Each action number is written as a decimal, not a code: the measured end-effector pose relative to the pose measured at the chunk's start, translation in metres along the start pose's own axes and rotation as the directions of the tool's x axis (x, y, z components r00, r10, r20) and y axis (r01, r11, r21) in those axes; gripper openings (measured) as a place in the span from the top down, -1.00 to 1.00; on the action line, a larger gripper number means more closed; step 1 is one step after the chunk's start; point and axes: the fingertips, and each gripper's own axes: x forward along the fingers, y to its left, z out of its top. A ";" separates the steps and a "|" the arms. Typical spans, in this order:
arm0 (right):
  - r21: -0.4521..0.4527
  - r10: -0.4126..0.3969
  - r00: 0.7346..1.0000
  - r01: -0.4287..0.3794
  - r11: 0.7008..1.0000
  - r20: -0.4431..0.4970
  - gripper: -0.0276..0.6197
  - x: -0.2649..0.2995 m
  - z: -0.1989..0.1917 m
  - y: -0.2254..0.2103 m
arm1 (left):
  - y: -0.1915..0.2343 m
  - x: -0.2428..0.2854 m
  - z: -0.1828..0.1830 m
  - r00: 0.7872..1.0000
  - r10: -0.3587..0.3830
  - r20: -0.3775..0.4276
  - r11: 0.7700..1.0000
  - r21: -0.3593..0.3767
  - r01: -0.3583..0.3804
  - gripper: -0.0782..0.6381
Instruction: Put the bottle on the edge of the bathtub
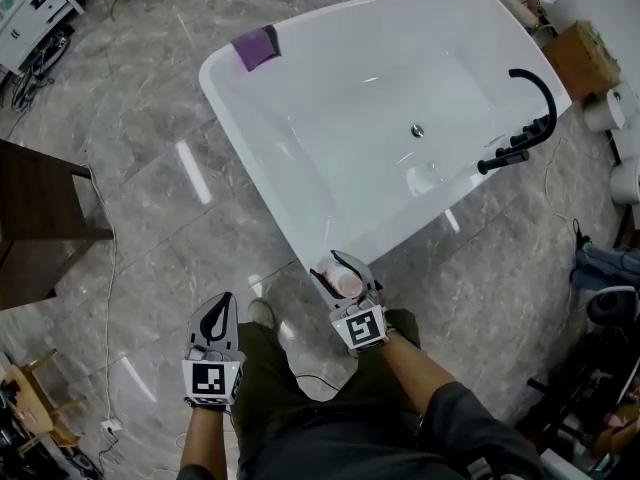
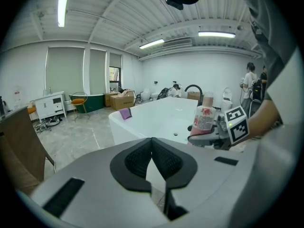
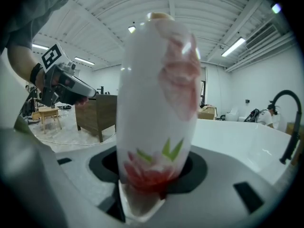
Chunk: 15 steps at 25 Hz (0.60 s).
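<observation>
A white bottle [image 3: 156, 108] with pink and red flower print stands upright between the jaws of my right gripper [image 1: 343, 284], which is shut on it. In the head view the bottle [image 1: 346, 284] hangs just off the near rim of the white bathtub [image 1: 300, 198]. The left gripper view shows the same bottle [image 2: 205, 118] held at the right, beside the tub [image 2: 142, 122]. My left gripper [image 1: 214, 320] is lower left over the floor, jaws shut with nothing between them.
A purple cloth [image 1: 256, 47] lies on the tub's far left rim. A black faucet [image 1: 528, 118] arches over the right rim. A dark wooden cabinet [image 1: 35, 223] stands at the left; a cardboard box [image 1: 580, 58] and clutter line the right wall.
</observation>
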 end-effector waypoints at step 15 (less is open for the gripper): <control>-0.032 -0.060 0.998 0.061 0.998 0.002 0.21 0.004 -0.011 0.003 | 0.003 0.022 -0.012 0.999 -0.020 -0.032 1.000 -0.007 0.020 0.78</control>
